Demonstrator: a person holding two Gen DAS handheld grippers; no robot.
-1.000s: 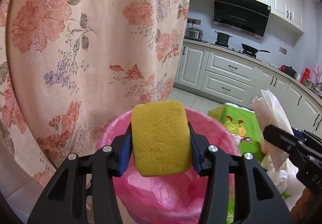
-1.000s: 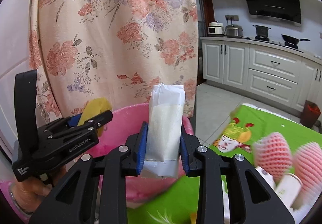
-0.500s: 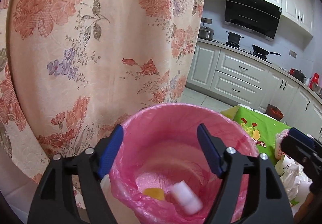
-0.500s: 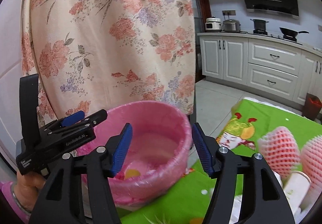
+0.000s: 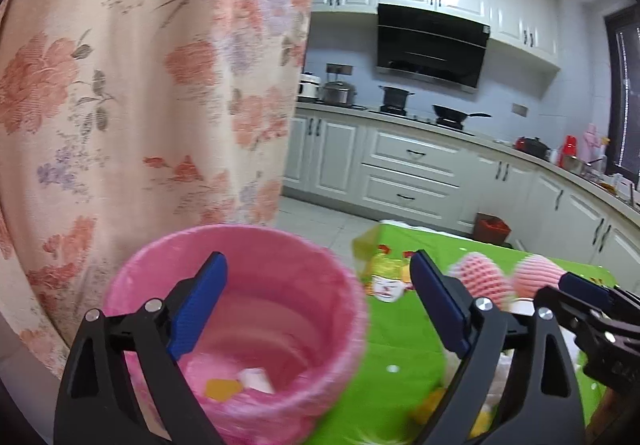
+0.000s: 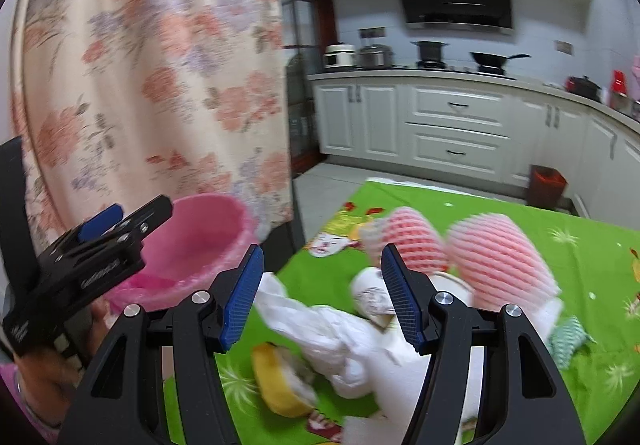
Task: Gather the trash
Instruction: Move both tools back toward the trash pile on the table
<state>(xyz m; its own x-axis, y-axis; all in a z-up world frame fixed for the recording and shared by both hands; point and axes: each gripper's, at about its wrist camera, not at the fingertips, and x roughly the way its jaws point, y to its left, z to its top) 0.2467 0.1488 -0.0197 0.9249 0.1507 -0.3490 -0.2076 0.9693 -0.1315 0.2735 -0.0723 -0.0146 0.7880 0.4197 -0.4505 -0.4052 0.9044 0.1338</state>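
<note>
A bin lined with a pink bag (image 5: 240, 233) stands left of the green-clothed table (image 6: 520, 217). In its bottom lie a yellow sponge (image 5: 222, 388) and a white packet (image 5: 256, 379). My left gripper (image 5: 316, 257) hangs over the bin's right rim, its jaws opening with nothing between them. My right gripper (image 6: 321, 249) is open and empty over the table's trash. That trash is crumpled white plastic (image 6: 320, 329), a yellow peel-like piece (image 6: 276, 381), a white cup (image 6: 372, 297) and two pink foam nets (image 6: 500, 265). The right gripper's tip also shows in the left wrist view (image 5: 580, 285).
A floral curtain (image 5: 140, 85) hangs right behind the bin. A teal cloth (image 6: 568, 337) lies on the table's right side. White kitchen cabinets (image 6: 456, 125) and a small dark bin on the floor (image 6: 546, 185) stand beyond. A hand (image 6: 40, 377) holds the left gripper.
The left gripper let go of the yellow sponge and the right one of the white packet; both now lie in the bin. Both grippers opened and swung right toward the table.
</note>
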